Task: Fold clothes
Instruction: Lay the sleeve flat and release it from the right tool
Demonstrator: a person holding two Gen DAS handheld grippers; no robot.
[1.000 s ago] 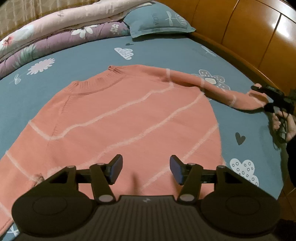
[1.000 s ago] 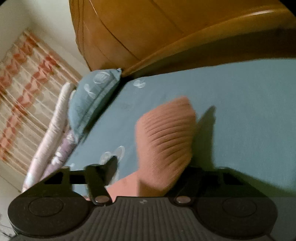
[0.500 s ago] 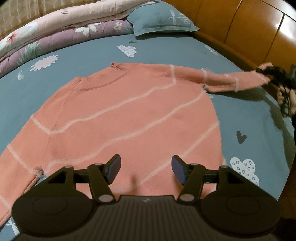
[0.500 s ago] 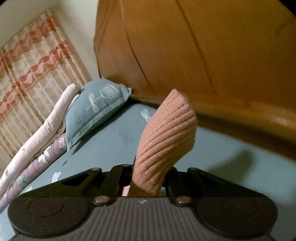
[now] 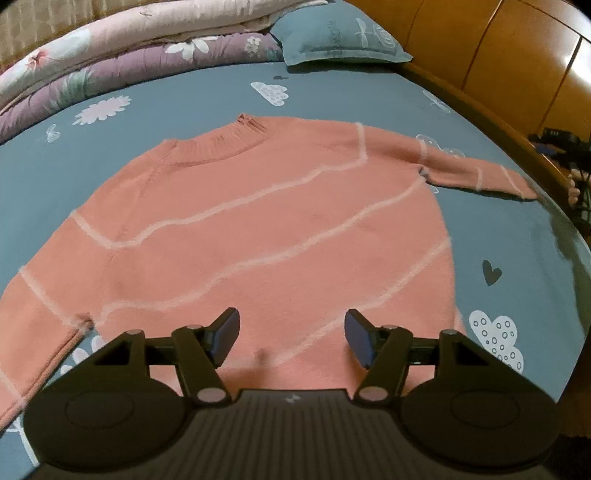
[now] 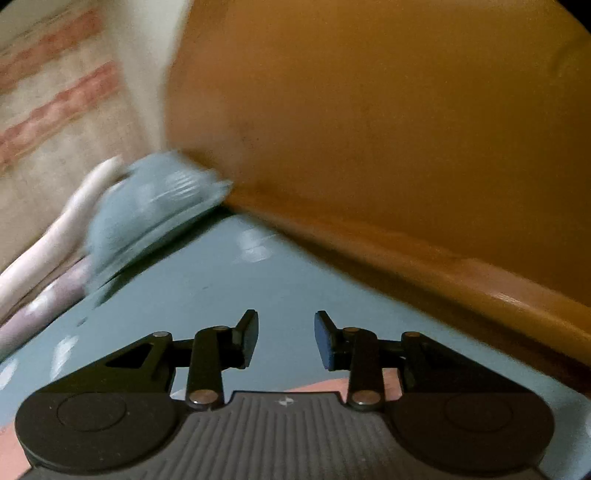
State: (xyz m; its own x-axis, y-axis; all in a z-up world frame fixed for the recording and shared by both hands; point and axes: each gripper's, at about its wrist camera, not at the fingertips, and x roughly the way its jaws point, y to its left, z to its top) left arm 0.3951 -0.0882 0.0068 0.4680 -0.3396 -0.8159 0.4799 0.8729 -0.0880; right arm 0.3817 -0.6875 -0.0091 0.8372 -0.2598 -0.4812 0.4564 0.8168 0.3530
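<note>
The left gripper (image 5: 291, 338) stood released above the hem of the pink striped sweater (image 5: 258, 221). The right gripper (image 6: 286, 339) had just been opening, nothing between its jaws, a sleeve (image 5: 476, 173) flat beside it.

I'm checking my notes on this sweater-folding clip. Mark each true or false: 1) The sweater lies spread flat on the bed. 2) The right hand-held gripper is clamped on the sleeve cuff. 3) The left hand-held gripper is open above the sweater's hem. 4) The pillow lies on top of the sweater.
1) True: the sweater lies flat on the bed sheet.
2) False: the right hand-held gripper is open, with nothing between its pads.
3) True: the left hand-held gripper is open and empty.
4) False: the pillow lies beyond the collar, apart from the sweater.
</note>
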